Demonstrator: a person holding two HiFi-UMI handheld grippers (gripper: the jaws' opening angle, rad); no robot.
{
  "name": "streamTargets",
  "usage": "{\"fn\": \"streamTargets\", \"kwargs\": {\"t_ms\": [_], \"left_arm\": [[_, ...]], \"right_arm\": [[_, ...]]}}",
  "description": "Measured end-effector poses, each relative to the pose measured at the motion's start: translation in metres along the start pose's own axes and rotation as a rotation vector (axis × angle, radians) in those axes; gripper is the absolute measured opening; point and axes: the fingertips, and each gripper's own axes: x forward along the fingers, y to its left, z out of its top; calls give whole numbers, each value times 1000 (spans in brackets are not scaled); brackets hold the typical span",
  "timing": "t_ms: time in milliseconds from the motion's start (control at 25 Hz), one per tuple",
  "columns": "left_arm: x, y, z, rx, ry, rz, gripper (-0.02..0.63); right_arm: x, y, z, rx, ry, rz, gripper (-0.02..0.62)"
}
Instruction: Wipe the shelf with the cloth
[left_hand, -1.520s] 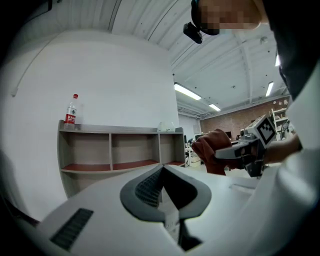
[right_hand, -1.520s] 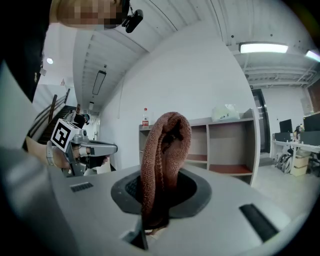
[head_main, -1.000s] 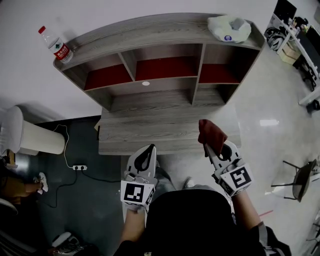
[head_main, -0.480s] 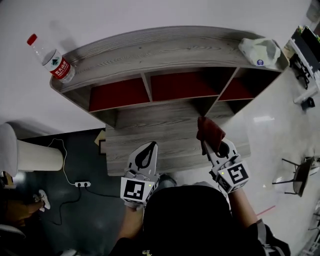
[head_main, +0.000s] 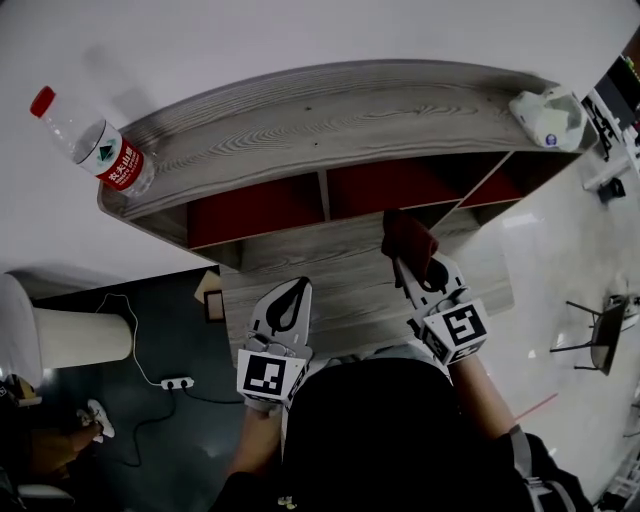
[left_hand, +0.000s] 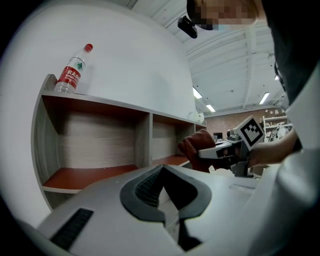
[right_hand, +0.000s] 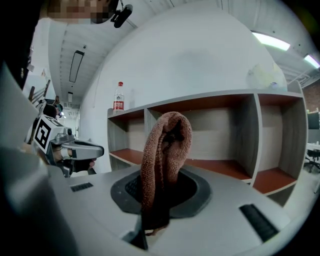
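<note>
The grey wooden shelf (head_main: 330, 120) has three red-floored compartments and a lower ledge (head_main: 330, 265). My right gripper (head_main: 402, 268) is shut on a reddish-brown cloth (head_main: 407, 238), which it holds above the ledge in front of the middle compartment. In the right gripper view the cloth (right_hand: 165, 147) stands bunched upright between the jaws of that gripper (right_hand: 159, 202). My left gripper (head_main: 297, 287) is shut and empty, pointing at the ledge's front edge to the left of the cloth. The left gripper view shows its closed tips (left_hand: 162, 169) and the cloth (left_hand: 192, 146) to the right.
A water bottle (head_main: 95, 150) with a red label stands on the shelf top at the left end, and a white plastic bag (head_main: 548, 112) sits at the right end. A white cylinder (head_main: 60, 335) and a power strip (head_main: 178, 382) are on the dark floor to the left.
The view has closed in on the shelf. Both grippers have moved forward, and the cloth now hangs over the ledge rather than in front of it.
</note>
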Motion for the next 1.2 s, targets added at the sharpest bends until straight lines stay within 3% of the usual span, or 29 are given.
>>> {"fn": "streamTargets", "kwargs": {"t_ms": [200, 440, 840, 1040, 1200], "left_arm": [[5, 2, 10, -20, -25, 45, 0], [-2, -3, 12, -24, -17, 158, 0], [-27, 1, 8, -33, 9, 342, 0], [-38, 3, 8, -18, 7, 412, 0], [-45, 6, 2, -32, 14, 441, 0]], "right_arm": [[28, 0, 23, -39, -11, 36, 52], [71, -8, 42, -230, -26, 85, 54], [140, -14, 54, -307, -14, 125, 55], [173, -10, 47, -366, 40, 130, 58], [188, -13, 21, -369, 153, 154, 58]]}}
